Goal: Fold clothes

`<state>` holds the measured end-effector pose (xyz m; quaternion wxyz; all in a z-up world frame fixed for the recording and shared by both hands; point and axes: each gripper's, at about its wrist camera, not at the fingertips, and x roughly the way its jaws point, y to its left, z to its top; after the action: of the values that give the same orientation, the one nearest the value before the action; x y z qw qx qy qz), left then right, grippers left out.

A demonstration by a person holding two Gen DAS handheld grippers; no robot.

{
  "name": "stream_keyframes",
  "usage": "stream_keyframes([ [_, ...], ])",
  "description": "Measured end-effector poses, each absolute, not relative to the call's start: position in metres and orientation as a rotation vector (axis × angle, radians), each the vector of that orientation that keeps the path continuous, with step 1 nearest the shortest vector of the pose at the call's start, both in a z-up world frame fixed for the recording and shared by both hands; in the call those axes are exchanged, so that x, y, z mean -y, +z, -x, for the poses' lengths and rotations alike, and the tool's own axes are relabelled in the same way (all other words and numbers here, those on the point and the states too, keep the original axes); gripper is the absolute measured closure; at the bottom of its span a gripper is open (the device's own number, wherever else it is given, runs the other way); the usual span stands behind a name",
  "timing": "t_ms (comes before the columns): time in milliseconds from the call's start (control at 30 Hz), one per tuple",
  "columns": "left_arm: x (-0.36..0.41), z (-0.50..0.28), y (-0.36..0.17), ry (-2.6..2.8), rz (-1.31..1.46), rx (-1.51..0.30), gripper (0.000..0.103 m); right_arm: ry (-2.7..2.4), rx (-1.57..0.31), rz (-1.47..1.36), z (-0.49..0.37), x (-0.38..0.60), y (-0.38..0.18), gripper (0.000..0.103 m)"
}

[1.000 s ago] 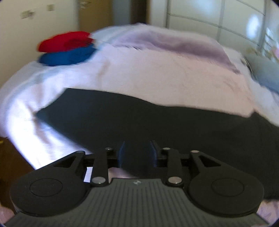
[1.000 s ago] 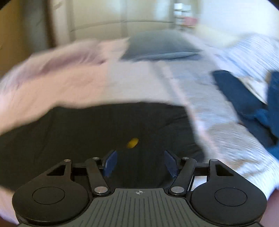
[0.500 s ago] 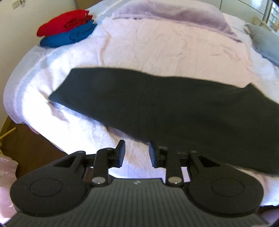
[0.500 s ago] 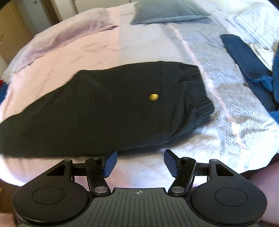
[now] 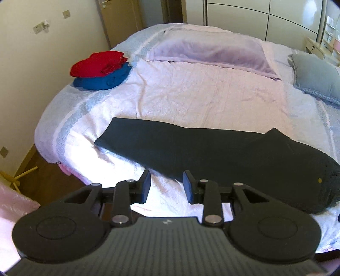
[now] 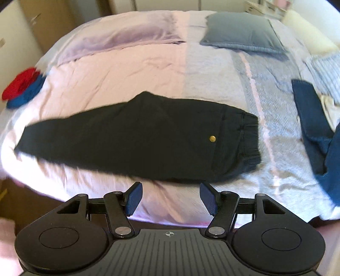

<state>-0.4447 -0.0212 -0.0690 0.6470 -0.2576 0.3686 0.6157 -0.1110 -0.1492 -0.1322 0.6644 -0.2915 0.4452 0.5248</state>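
Grippers come first in both views, each held above the near edge of the bed and tilted down at it. The left gripper (image 5: pixel 166 186) has its jaws parted with nothing between them but bare bedspread; they have just been opening a little, and no cloth is caught in them. The right gripper (image 6: pixel 170 196) stands wider, its blue pads (image 6: pixel 133 198) spread apart and empty, clear of the fabric below.

Just beyond the fingertips lie the black trousers (image 6: pixel 148 138), folded lengthwise into one long strip that runs across the pale pink bedspread (image 5: pixel 191 95) parallel to its near edge. The gathered waistband (image 6: pixel 248 138) points to the right side, with a small brass button (image 6: pixel 212 138) just inside it; the leg end tapers off to the left. Neither gripper touches the garment.

Further off, at the left edge of the bed, a folded red garment (image 5: pixel 95 63) rests on top of a folded blue one (image 5: pixel 102 79). On the right side, well apart from the trousers, loose blue clothing (image 6: pixel 312 118) lies unfolded over a grey patterned cover (image 6: pixel 276 106). Towards the head of the bed sit a lilac blanket (image 5: pixel 208 51) and a grey pillow (image 6: pixel 240 31), with wardrobe doors (image 5: pixel 255 17) behind.
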Motion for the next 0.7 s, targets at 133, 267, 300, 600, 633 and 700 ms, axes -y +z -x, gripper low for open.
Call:
stream_keyframes([
  [133, 0.061, 0.416, -0.061, 1.355, 0.574, -0.831, 0.074, 1.189, -0.99, 0.67, 0.1, 0.185, -0.127, 0.04],
  [267, 0.104, 0.394, -0.057, 1.323, 0.554, -0.839, 0.074, 1.177, -1.005, 0.654, 0.088, 0.22, -0.119, 0.04],
  [300, 0.114, 0.39, -0.056, 1.319, 0.554, -0.842, 0.074, 1.177, -1.005, 0.651, 0.085, 0.229, -0.117, 0.04],
  [600, 0.189, 0.376, -0.054, 1.325, 0.561, -0.865, 0.073, 1.22, -0.99, 0.637, 0.076, 0.286, -0.092, 0.04],
  [633, 0.194, 0.376, -0.052, 1.325, 0.558, -0.866, 0.073, 1.23, -0.989, 0.641, 0.078, 0.288, -0.091, 0.04],
  [700, 0.203, 0.376, -0.047, 1.326, 0.552, -0.868, 0.071, 1.249, -0.988, 0.65, 0.082, 0.293, -0.087, 0.04],
])
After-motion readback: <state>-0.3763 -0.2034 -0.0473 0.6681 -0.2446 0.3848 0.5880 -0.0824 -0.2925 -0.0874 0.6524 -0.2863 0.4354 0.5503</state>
